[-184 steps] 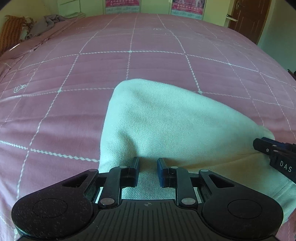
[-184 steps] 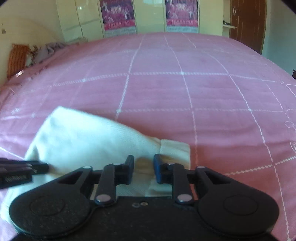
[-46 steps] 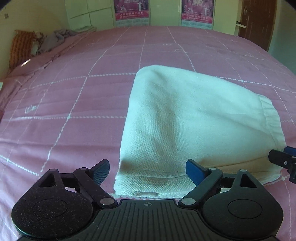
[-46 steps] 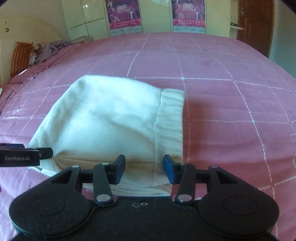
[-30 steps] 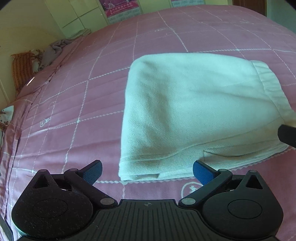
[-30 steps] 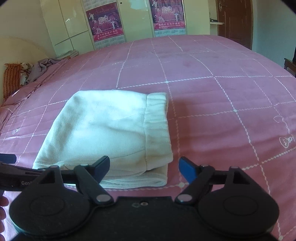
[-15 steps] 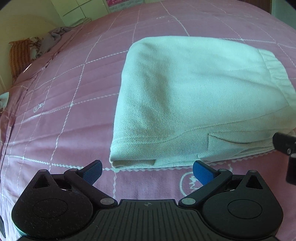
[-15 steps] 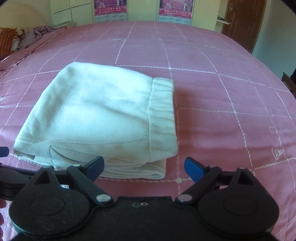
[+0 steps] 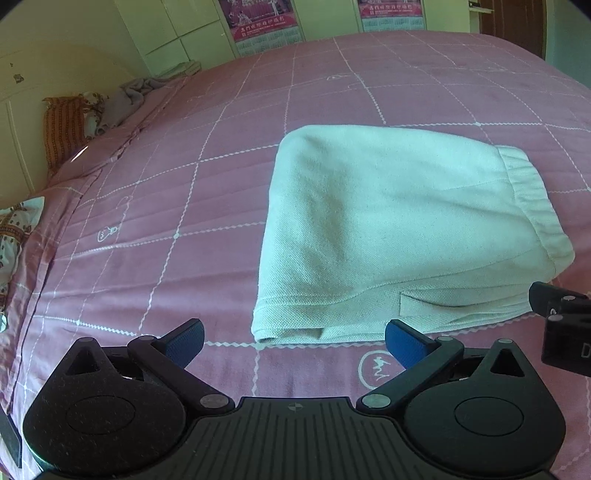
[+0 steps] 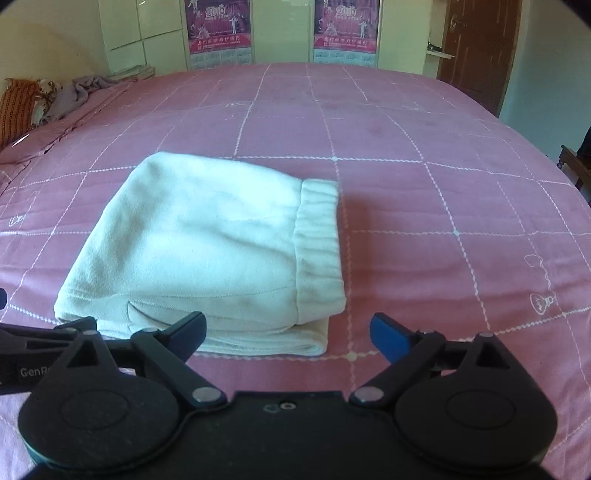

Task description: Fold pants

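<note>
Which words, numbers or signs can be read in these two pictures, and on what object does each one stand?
"GenR", cut off: on the left tool's body, seen in the right wrist view.
"D", cut off: on the right tool's body, seen in the left wrist view.
"2019", roughly: on the wall calendars; their smaller print is too blurred.
The embroidered bedspread emblem is not legible.
</note>
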The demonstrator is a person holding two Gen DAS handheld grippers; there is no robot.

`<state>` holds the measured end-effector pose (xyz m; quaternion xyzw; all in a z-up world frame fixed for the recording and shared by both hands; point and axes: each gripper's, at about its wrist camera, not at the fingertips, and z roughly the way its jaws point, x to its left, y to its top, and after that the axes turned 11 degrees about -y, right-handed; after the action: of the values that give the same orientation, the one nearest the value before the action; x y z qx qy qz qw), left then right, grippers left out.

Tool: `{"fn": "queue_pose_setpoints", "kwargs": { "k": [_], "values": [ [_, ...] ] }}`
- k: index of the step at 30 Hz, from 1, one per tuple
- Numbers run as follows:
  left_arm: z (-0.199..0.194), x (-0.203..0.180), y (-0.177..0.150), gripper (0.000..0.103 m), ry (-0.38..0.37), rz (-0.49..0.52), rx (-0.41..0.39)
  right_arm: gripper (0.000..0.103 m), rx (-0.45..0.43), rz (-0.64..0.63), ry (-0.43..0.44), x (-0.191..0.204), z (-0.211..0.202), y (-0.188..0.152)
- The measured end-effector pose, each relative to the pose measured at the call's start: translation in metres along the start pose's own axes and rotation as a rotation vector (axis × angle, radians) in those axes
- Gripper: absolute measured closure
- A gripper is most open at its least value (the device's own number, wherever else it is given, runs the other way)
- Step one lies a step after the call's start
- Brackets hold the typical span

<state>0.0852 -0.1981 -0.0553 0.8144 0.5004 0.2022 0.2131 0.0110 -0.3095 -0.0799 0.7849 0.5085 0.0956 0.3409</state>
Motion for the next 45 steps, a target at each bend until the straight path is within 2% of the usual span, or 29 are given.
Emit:
{"fn": "queue_pose_setpoints", "kwargs": {
  "k": [1,2,4,6,9,13,16,17,18,19,20,21,23,25,26,27,28,29,31,32,33,34,35,36,37,38,42,45],
  "values": [
    [-0.003,0.001,0.006,0.000,0.005,-0.012,-0.024,0.006,0.029,-0.021,-0.021,0.002,0.005,0.004],
    [-0.006,0.002,0.012,0.000,0.013,-0.025,-0.056,0.007,0.018,-0.024,-0.039,0.002,0.005,0.007],
    [-0.003,0.002,0.027,0.000,0.008,-0.043,-0.084,0.006,-0.065,0.007,-0.083,-0.001,-0.003,0.013],
    [0.012,0.004,0.043,0.000,0.002,-0.058,-0.061,0.006,-0.099,0.019,-0.099,0.000,-0.002,0.021],
    [0.037,0.008,0.059,0.000,0.013,-0.088,-0.030,0.008,-0.133,0.012,-0.047,0.006,0.009,0.037],
    [0.072,0.015,0.072,0.000,-0.065,-0.115,0.014,0.009,-0.154,-0.044,-0.087,0.020,0.034,0.062],
    [0.108,0.013,0.072,0.000,-0.020,-0.096,0.075,0.009,-0.148,-0.083,-0.091,0.026,0.057,0.070],
    [0.123,0.013,0.066,0.000,-0.020,-0.075,0.101,0.009,-0.143,-0.101,-0.104,0.028,0.066,0.069],
    [0.126,0.018,0.059,0.000,-0.062,-0.088,0.053,0.009,-0.112,-0.126,-0.129,0.031,0.079,0.065],
    [0.126,0.026,0.053,0.000,-0.103,-0.138,0.020,0.009,-0.006,-0.160,-0.152,0.032,0.100,0.057],
    [0.129,0.036,0.051,0.000,-0.144,-0.203,0.029,0.009,0.072,-0.146,-0.121,0.027,0.118,0.051],
    [0.130,0.043,0.051,0.000,-0.175,-0.254,0.044,0.009,0.074,-0.074,-0.085,0.016,0.120,0.049],
    [0.125,0.047,0.052,0.000,-0.171,-0.260,0.036,0.009,0.086,-0.014,-0.062,0.007,0.117,0.050],
    [0.112,0.039,0.048,0.000,-0.117,-0.183,-0.019,0.008,-0.025,-0.044,-0.109,0.013,0.096,0.050],
    [0.113,0.034,0.043,0.000,-0.099,-0.151,-0.009,0.007,-0.092,-0.039,-0.132,0.013,0.084,0.047],
    [0.117,0.030,0.038,0.000,-0.102,-0.123,0.013,0.006,-0.112,-0.038,-0.157,0.014,0.082,0.042],
    [0.112,0.028,0.034,0.000,-0.093,-0.117,0.005,0.007,-0.034,-0.081,-0.173,0.017,0.093,0.037],
    [0.106,0.025,0.031,0.000,-0.088,-0.106,0.006,0.008,0.022,-0.096,-0.142,0.017,0.102,0.033],
    [0.092,0.018,0.025,0.000,-0.091,-0.075,0.002,0.007,0.012,-0.032,-0.126,0.010,0.089,0.034],
    [0.080,0.015,0.019,0.000,-0.096,-0.063,-0.027,0.007,0.001,-0.009,-0.122,0.008,0.077,0.035],
    [0.072,0.012,0.012,0.000,-0.097,-0.060,-0.054,0.007,-0.038,0.012,-0.113,0.005,0.062,0.033],
    [0.069,0.009,0.006,0.000,-0.090,-0.054,-0.055,0.007,-0.100,0.029,-0.106,0.003,0.047,0.027],
    [0.070,0.008,0.000,0.000,-0.086,-0.052,-0.031,0.006,-0.122,0.020,-0.117,0.005,0.040,0.020],
    [0.067,0.011,-0.003,0.000,-0.088,-0.068,-0.014,0.006,-0.079,-0.034,-0.137,0.010,0.046,0.012],
    [0.063,0.015,-0.002,0.000,-0.092,-0.092,-0.010,0.007,0.011,-0.108,-0.141,0.016,0.062,0.007],
    [0.054,0.018,-0.002,0.000,-0.102,-0.111,-0.015,0.006,0.020,-0.102,-0.128,0.015,0.063,0.001],
    [0.018,0.012,-0.011,0.000,-0.082,-0.029,-0.074,0.006,-0.010,-0.022,-0.107,0.000,0.031,0.003],
    [-0.015,0.014,-0.019,0.000,-0.096,-0.043,-0.130,0.006,-0.053,0.019,-0.055,-0.010,0.004,0.001]
  ]
}}
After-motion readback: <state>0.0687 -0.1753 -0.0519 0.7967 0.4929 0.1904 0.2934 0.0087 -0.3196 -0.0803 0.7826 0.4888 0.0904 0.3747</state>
